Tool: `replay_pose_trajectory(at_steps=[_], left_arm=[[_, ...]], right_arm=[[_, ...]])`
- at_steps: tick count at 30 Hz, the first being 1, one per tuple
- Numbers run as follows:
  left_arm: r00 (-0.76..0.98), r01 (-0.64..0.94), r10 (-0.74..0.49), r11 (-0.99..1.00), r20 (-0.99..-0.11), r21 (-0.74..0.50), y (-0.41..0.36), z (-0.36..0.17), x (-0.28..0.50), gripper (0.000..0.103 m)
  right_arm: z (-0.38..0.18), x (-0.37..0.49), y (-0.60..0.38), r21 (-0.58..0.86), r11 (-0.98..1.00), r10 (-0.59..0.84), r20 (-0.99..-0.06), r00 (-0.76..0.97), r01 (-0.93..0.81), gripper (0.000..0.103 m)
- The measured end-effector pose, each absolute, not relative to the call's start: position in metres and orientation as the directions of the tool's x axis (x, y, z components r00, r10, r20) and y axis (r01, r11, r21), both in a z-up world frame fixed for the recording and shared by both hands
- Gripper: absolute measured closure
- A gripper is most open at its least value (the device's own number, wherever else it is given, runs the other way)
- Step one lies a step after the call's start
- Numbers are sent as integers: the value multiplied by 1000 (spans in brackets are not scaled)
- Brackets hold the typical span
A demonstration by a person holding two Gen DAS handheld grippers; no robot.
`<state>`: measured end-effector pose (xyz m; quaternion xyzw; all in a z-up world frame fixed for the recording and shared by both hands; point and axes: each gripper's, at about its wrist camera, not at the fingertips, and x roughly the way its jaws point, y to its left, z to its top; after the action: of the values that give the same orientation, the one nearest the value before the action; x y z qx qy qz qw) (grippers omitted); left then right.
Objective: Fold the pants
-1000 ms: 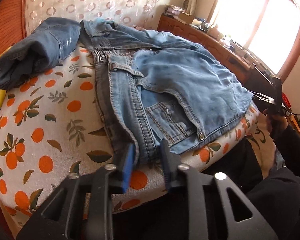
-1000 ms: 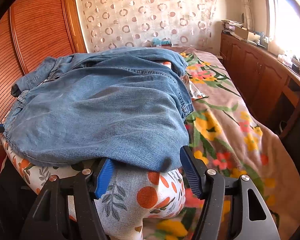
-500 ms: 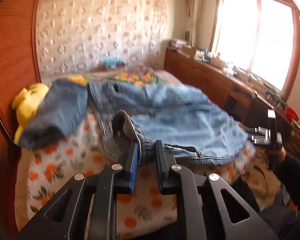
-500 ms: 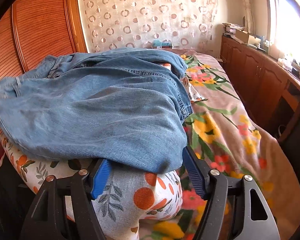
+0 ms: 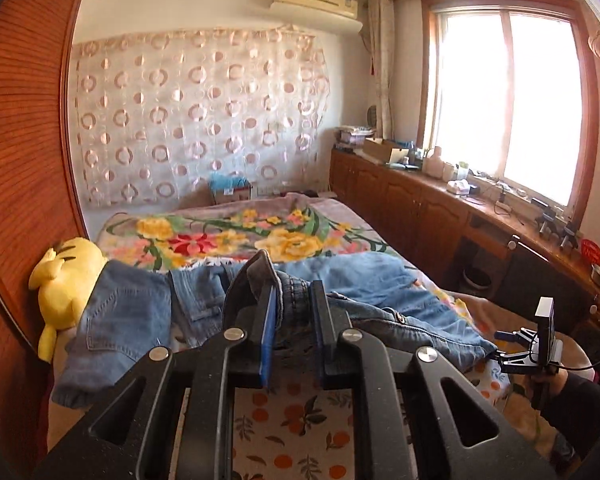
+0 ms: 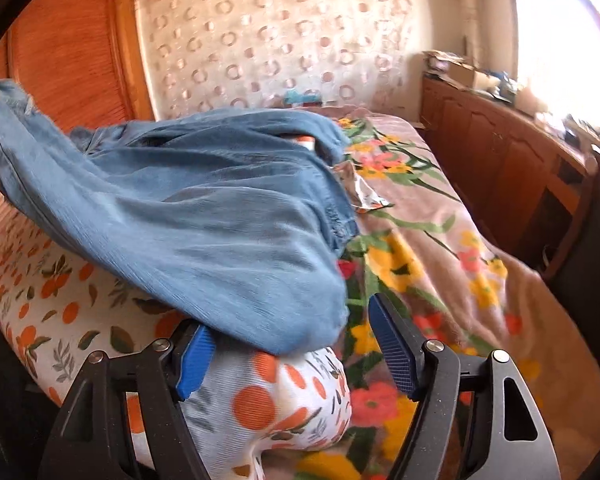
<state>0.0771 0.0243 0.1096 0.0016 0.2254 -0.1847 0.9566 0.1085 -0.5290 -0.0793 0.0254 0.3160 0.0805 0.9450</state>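
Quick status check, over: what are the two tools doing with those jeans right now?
Left tool shut on jeans waistband, lifted off the bed. Right tool open, jeans' near edge between its pads, ungripped. Yellow plush toy beside the jeans, not blocking.

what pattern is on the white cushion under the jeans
Oranges with green leaves on white cushion, under the blue jeans. Clearest in the right wrist view.

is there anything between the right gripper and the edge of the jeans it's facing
Nothing visible. The right gripper has its jaws wide open right at the near hem of the jeans, which droops over the orange-print cover between the blue pads. The left gripper is shut on the waistband, off to the side.
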Motion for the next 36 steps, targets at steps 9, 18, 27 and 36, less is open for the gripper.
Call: replay_pose_trajectory(at_steps=[9, 18, 27, 36], left_arm=[[848, 331, -335, 940, -411, -82, 29, 118, 73, 87], [897, 294, -308, 951, -316, -91, 39, 189, 67, 87], [908, 337, -339, 940, -244, -53, 64, 219, -19, 87], [791, 345, -363, 929, -492, -132, 79, 105, -24, 87]], right_arm=[[-64, 106, -530, 82, 991, 136, -562, 816, -109, 101], [80, 91, -544, -37, 992, 98, -403, 910, -123, 102], [153, 11, -539, -146, 974, 119, -333, 936, -175, 102], [123, 23, -535, -233, 942, 120, -434, 893, -240, 102]])
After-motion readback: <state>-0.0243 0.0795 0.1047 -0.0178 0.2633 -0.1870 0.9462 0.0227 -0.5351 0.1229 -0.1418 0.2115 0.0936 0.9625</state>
